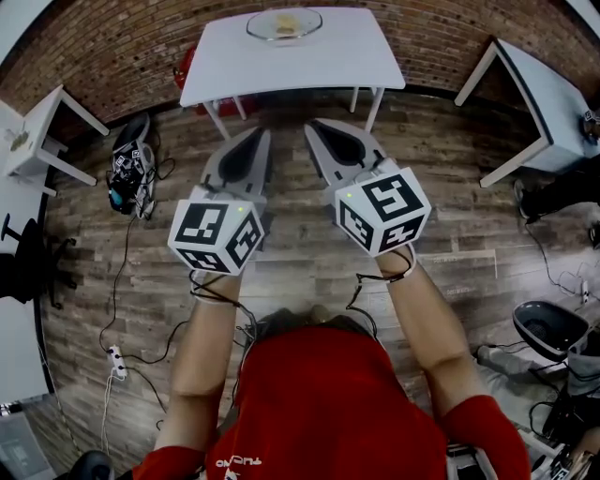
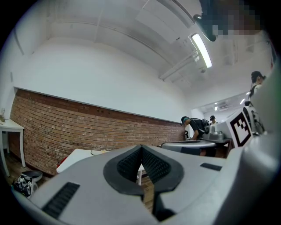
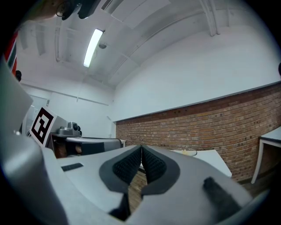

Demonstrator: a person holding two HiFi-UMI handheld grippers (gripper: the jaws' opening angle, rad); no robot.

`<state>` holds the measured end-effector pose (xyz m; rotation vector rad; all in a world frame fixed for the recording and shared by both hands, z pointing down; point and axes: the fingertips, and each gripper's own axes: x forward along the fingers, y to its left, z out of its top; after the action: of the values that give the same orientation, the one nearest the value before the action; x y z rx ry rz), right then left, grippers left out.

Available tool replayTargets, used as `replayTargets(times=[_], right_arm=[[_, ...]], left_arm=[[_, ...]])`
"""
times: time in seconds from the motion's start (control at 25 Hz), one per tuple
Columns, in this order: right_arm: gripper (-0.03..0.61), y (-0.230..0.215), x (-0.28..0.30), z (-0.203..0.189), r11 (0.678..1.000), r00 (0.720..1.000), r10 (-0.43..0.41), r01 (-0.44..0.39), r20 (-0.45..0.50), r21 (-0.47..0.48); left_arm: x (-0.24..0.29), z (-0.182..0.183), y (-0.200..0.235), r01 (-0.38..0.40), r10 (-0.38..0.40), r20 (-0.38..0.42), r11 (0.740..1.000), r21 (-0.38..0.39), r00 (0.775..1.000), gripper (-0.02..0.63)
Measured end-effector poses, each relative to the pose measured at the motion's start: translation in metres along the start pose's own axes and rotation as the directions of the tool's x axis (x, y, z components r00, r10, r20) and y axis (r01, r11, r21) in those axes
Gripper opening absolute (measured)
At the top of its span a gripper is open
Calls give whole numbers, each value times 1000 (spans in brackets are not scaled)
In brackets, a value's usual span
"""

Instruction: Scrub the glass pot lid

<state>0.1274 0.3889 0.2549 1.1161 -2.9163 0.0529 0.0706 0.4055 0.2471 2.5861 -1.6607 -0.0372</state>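
1. Hovering side by side above the floor, left tongs and right tongs are both pinched shut, empty.
2. Glass pot lid sits on the counter straight ahead, well apart, roughly equally near both.

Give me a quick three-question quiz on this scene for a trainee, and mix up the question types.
1. True or false: the left gripper is shut on the glass pot lid.
2. Multiple choice: the glass pot lid lies on A) the wooden floor, B) the white table, C) a sink.
3. Fill in: the right gripper has its jaws ____, with nothing between them.

Key: 1 false (it is shut on nothing, and the lid lies apart from it); 2 B; 3 shut.
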Motion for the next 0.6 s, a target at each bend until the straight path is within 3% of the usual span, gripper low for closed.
replayTargets(times=[0.32,0.6], right_arm=[[29,-6,21,-2,1000,1000,5,-5,-3,-2],[31,-35,79,-5,1000,1000,-7,7,-3,-11]], left_arm=[[7,0,22,-25,25,-1,1000,11,1000,17],[50,-1,70,-20,20,11,1000,23,1000,17]])
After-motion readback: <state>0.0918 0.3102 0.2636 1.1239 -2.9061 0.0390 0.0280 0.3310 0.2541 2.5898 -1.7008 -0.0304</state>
